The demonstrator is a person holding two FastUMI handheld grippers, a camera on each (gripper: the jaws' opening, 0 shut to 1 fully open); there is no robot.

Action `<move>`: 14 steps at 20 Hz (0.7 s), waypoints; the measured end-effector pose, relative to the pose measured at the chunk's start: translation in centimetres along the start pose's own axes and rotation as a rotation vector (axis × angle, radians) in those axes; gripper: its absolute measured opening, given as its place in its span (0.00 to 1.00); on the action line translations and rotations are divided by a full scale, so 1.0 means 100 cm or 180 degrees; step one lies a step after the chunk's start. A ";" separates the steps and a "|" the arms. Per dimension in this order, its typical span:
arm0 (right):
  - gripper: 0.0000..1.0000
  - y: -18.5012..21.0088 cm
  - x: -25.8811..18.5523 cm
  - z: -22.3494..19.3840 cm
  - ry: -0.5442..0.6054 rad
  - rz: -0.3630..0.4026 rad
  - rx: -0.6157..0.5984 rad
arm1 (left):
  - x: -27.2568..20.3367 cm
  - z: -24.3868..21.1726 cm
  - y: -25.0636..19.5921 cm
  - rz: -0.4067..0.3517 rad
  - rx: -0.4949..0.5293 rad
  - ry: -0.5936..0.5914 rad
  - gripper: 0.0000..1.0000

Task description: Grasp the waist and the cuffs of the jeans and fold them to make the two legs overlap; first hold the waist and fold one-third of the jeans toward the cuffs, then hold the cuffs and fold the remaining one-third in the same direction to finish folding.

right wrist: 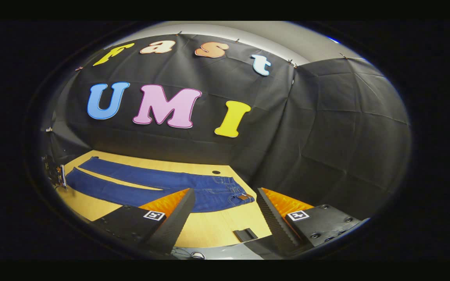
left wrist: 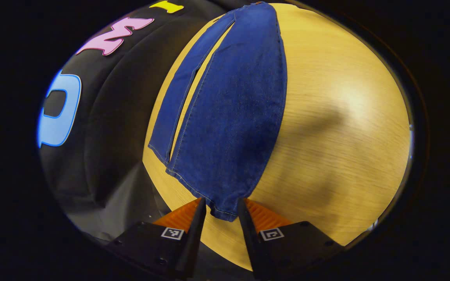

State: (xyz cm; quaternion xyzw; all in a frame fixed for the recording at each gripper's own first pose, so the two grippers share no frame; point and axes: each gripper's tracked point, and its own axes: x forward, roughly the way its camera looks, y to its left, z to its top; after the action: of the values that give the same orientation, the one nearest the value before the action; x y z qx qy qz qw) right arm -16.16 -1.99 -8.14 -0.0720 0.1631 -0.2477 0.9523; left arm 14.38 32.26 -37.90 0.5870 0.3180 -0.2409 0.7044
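Dark blue jeans (left wrist: 233,117) lie flat on the wooden table (left wrist: 346,136), both legs side by side and running away from me in the left gripper view. My left gripper (left wrist: 222,201) is open, one finger on each side of the corner of the nearer leg's cuff (left wrist: 222,210); I cannot tell whether the fingers touch it. The other cuff (left wrist: 158,150) lies farther left. In the right gripper view the jeans (right wrist: 150,183) stretch across the table, the waist (right wrist: 229,191) at the right. My right gripper (right wrist: 225,190) hangs wide open above the table, short of the waist, with nothing in it.
The booth's black cloth wall (right wrist: 326,136) rises just behind the table. A small dark hole (right wrist: 216,172) sits in the tabletop behind the waist. A flat black piece (right wrist: 245,234) lies at the table's near edge (right wrist: 209,244). Bare wood (left wrist: 346,175) spreads right of the jeans.
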 end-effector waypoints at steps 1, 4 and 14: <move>0.97 -0.002 0.000 -0.004 0.0026 0.0012 -0.0010 | 0.002 0.000 -0.002 -0.0018 -0.0069 0.0062 0.53; 0.97 -0.004 0.011 -0.010 0.0074 0.0077 -0.0059 | 0.002 -0.004 -0.006 -0.0118 -0.0090 0.0176 0.41; 0.97 -0.026 0.088 -0.012 -0.0043 0.0342 -0.0517 | 0.007 -0.001 -0.004 0.0010 -0.0431 0.0300 0.06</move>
State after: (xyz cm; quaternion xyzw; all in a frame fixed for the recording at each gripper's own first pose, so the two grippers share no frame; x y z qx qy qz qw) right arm -10.51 -8.69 -11.14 -0.1418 0.1798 -0.1817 0.9563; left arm 14.59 32.29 -38.71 0.5493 0.3655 -0.1899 0.7271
